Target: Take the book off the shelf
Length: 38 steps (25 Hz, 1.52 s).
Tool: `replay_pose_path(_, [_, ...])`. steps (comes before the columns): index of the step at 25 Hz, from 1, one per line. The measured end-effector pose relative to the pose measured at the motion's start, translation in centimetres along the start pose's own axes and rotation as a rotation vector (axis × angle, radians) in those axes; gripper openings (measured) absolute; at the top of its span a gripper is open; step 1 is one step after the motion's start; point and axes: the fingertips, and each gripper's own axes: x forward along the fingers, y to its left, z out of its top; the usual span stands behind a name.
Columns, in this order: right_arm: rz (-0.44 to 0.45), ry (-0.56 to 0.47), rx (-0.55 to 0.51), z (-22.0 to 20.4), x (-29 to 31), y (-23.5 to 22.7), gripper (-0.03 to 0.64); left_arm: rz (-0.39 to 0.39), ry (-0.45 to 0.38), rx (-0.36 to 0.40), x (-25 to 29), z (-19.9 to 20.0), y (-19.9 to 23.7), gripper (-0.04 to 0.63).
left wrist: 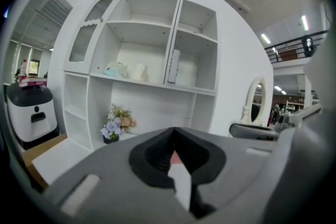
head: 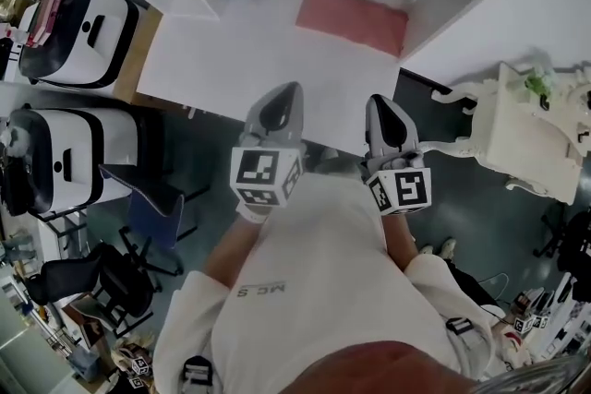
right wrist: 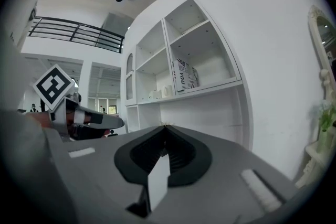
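Book stands upright on the shelf, upper centre of the left gripper view; left gripper jaws pressed together, empty. Right gripper view: right gripper jaws closed, empty. Head view: both grippers mid-frame by the worktop.

The person wears a loose white shirt with small grey lettering across the chest and a little black-and-white tag on each sleeve. The left gripper and the right gripper each have a smooth grey shell narrowing to a rounded tip. Behind each shell sits a white cube printed with black square markers. From the grippers' own cameras the shells look broad and matte grey. Each has a black hollow around the jaw line, a white strip down the middle and pale rectangular insets on the flanks.
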Motion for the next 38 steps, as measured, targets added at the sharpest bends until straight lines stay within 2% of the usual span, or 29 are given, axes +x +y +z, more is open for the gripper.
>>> replay_pose_path(4, [0.020,-0.013,0.006,0.6,-0.1,-1.4,-0.002,-0.006,-0.014,0.020,2.9,2.4,-1.1,0.000])
replay_pose_path(9, [0.052,-0.038,0.011,0.8,0.0,-2.1,-0.002,-0.011,-0.077,0.019,6.0,6.0,-2.1,0.002])
replay_pose_path(12, [0.067,-0.051,0.023,0.8,0.1,-2.4,-0.002,-0.007,-0.107,0.044,7.2,8.0,-2.5,0.003])
replay_pose_path(14, [0.081,-0.051,0.021,1.0,0.4,-2.5,-0.002,-0.005,-0.125,0.057,8.0,9.4,-2.7,0.043])
replay_pose_path(18, [0.096,-0.060,0.017,1.6,0.8,-3.0,-0.002,0.010,-0.167,0.060,9.6,11.9,-2.7,0.066])
replay_pose_path(23, [0.098,-0.049,0.026,1.3,1.4,-3.5,-0.002,0.007,-0.210,0.065,11.7,14.8,-2.7,0.141])
replay_pose_path(38, [0.084,-0.044,0.024,1.9,2.3,-6.1,-0.002,0.042,-0.274,0.112,18.5,21.4,-1.7,0.219])
